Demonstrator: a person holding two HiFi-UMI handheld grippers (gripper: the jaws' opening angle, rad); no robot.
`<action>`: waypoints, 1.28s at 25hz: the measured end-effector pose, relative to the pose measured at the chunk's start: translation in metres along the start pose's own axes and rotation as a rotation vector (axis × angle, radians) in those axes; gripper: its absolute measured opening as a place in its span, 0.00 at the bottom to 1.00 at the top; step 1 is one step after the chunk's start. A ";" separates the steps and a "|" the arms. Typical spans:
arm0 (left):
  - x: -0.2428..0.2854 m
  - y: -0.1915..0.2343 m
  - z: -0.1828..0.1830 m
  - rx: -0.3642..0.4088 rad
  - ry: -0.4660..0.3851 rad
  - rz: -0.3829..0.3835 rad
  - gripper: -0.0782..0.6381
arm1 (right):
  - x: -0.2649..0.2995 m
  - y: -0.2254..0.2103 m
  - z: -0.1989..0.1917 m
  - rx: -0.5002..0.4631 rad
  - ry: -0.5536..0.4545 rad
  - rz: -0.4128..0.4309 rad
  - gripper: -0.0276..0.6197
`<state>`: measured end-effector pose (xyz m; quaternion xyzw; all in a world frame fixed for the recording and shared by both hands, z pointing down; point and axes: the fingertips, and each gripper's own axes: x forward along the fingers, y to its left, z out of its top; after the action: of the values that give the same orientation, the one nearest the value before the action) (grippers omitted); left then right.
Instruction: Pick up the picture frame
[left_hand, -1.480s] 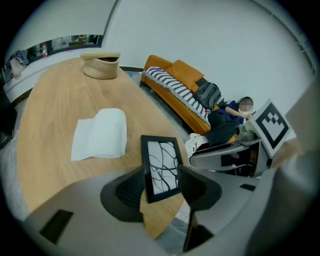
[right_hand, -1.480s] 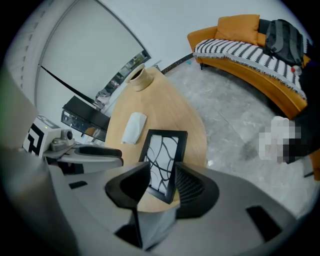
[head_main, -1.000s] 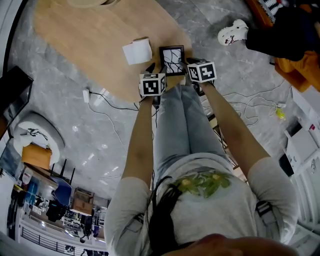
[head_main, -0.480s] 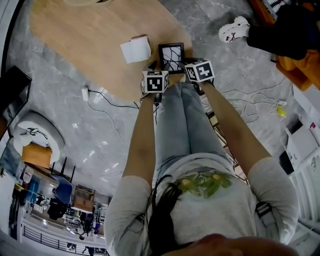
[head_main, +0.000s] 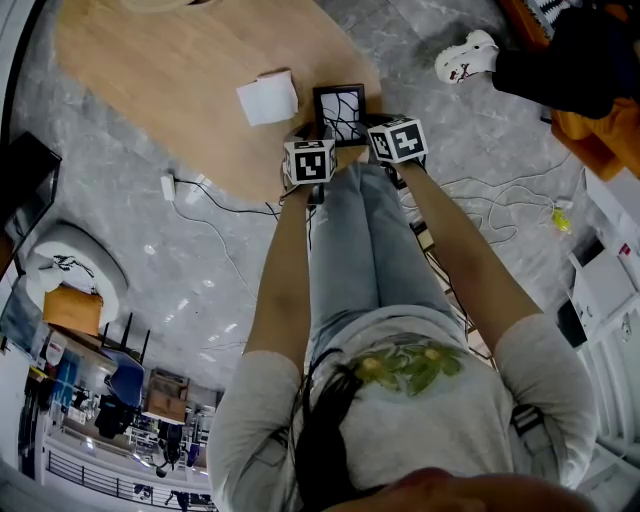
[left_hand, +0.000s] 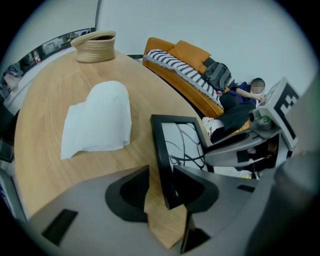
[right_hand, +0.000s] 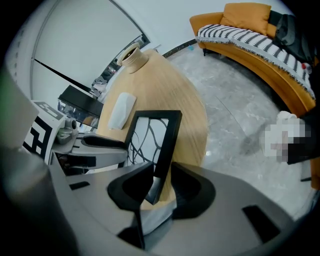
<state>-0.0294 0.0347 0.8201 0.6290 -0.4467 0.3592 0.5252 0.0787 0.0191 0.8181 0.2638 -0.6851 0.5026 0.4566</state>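
two claws down at the near edge of the wooden counter (left_hand: 45, 95), both closing in. the left claw (left_hand: 161, 186) has the left rail of the picture frame (left_hand: 161, 142) between its jaws. one pad is about on it and a sliver of wood shows on the other side, so no proper pinch. the right claw (right_hand: 161, 181) straddles the frame's opposite rail near a corner, not clamped either. the frame is black with a white print of dark branching lines, sitting at the counter edge by the person's knees. just past it is a folded white napkin (left_hand: 97, 120), further back a woven basket (left_hand: 94, 46), then an orange sofa (left_hand: 185, 52).
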 end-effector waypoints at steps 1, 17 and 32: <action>0.000 0.000 0.000 -0.011 0.002 0.000 0.33 | 0.001 -0.001 -0.001 0.001 0.004 0.000 0.22; -0.002 -0.007 0.000 -0.085 -0.015 -0.009 0.24 | -0.004 0.004 0.006 -0.039 -0.022 0.004 0.22; -0.003 -0.008 -0.007 -0.136 0.021 -0.022 0.23 | -0.002 0.000 -0.002 0.026 0.015 0.013 0.18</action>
<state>-0.0225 0.0427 0.8157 0.5930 -0.4577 0.3287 0.5751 0.0804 0.0207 0.8165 0.2614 -0.6766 0.5165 0.4551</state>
